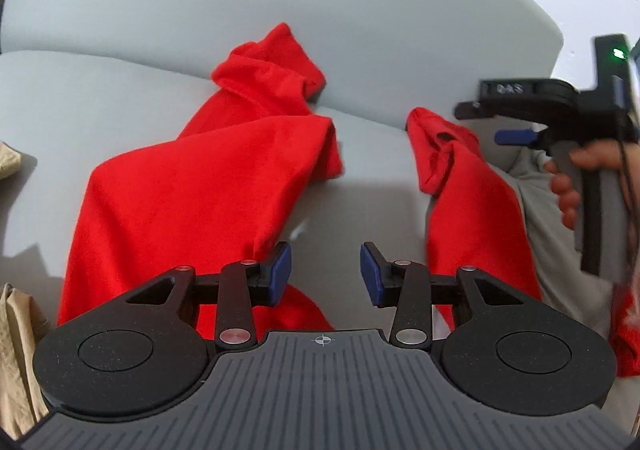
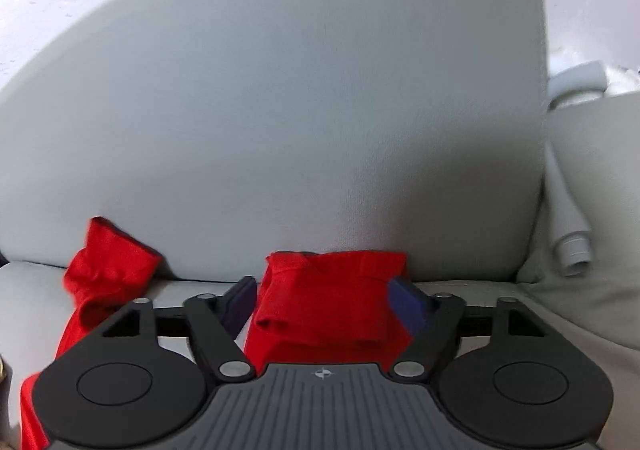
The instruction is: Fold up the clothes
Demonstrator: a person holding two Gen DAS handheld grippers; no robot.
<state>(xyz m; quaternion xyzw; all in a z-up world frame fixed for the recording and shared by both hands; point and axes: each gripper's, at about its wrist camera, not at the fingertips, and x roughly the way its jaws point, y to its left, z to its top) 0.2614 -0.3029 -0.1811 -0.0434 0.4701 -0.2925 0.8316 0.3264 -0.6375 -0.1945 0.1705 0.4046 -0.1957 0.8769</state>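
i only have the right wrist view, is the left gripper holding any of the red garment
observer: No. The left gripper is open, with bare sofa showing between its pads; the red garment only lies beside its left pad.
operator: anything else lying over on that side
observer: Yes, beige clothing sits at the left edge of the left wrist view, next to the red garment.
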